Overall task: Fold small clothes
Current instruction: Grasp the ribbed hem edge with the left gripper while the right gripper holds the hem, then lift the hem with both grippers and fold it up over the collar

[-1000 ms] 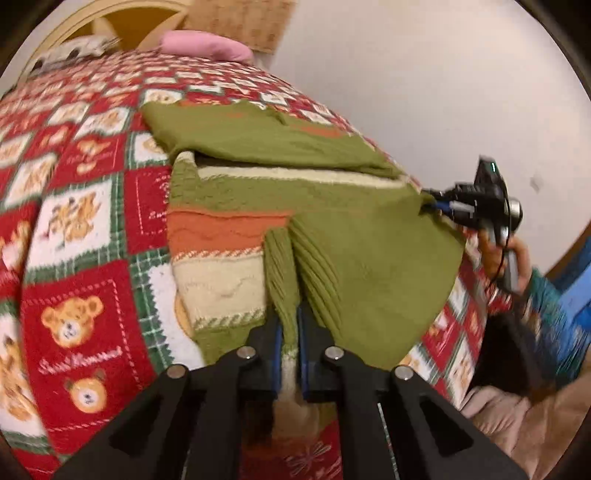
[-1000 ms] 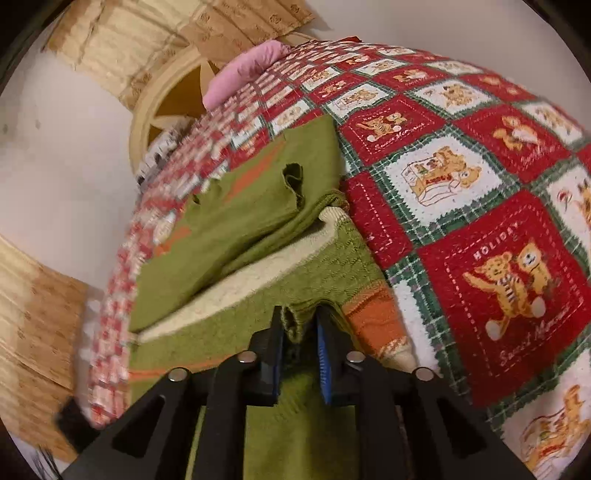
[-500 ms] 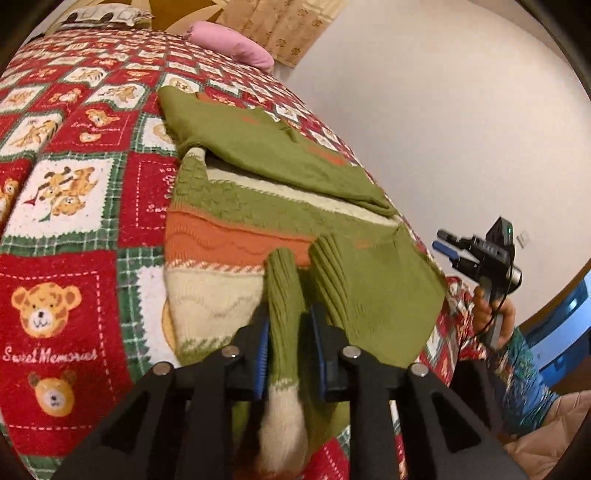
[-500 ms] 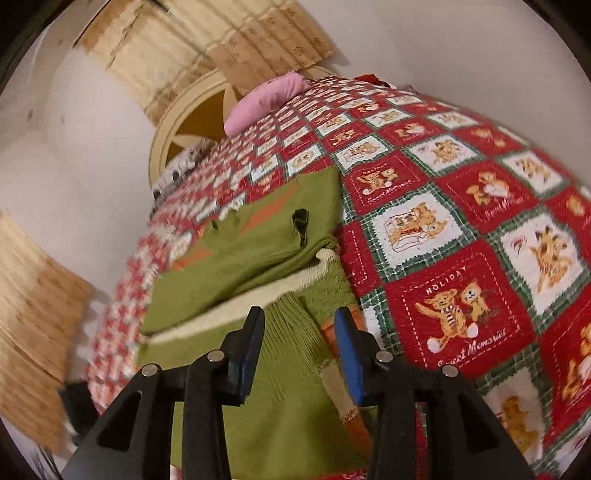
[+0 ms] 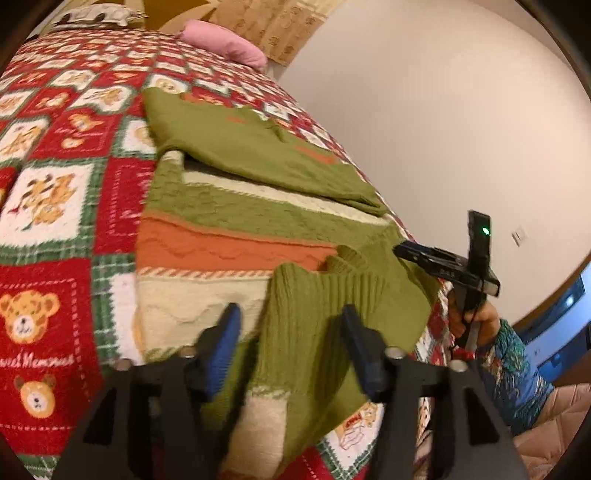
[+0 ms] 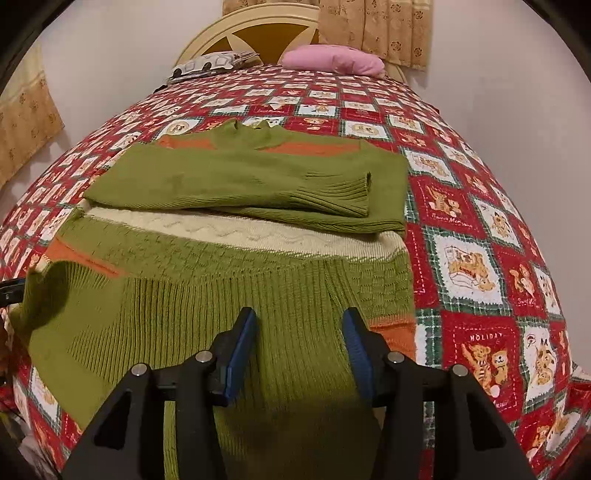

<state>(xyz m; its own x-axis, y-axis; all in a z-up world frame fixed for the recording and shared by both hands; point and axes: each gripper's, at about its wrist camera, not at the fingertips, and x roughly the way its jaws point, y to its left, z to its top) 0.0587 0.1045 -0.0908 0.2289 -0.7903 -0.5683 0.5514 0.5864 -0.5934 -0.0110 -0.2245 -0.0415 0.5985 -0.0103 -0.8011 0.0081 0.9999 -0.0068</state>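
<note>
Lying across a bed covered by a red, green and white teddy-bear quilt (image 6: 480, 236), a striped knit sweater (image 6: 229, 258) in green, cream and orange is partly folded. Its green sleeves are laid over the upper body, one ribbed cuff (image 6: 351, 195) resting near the sweater's right edge in the right wrist view. The lower ribbed section is turned up over the striped body, reaching toward the near edge of the bed.

Left gripper (image 5: 291, 328): jaws stand apart and have just been opening. A ribbed green fold of the sweater lies between the blue pads (image 5: 221, 347); the pads do not press on it.

Right gripper (image 6: 299, 336): jaws likewise apart and just been opening, poised above the ribbed green knit, with no fabric clamped. In the left wrist view this gripper appears just beside the sweater's right side, held by a hand (image 5: 476, 321) in a patterned blue sleeve (image 5: 517, 373).

A pink pillow (image 6: 332, 61) and a patterned pillow (image 6: 210, 64) lie at the cream headboard (image 6: 258, 29), well apart from the sweater. Patterned curtains (image 6: 376, 29) hang behind.
</note>
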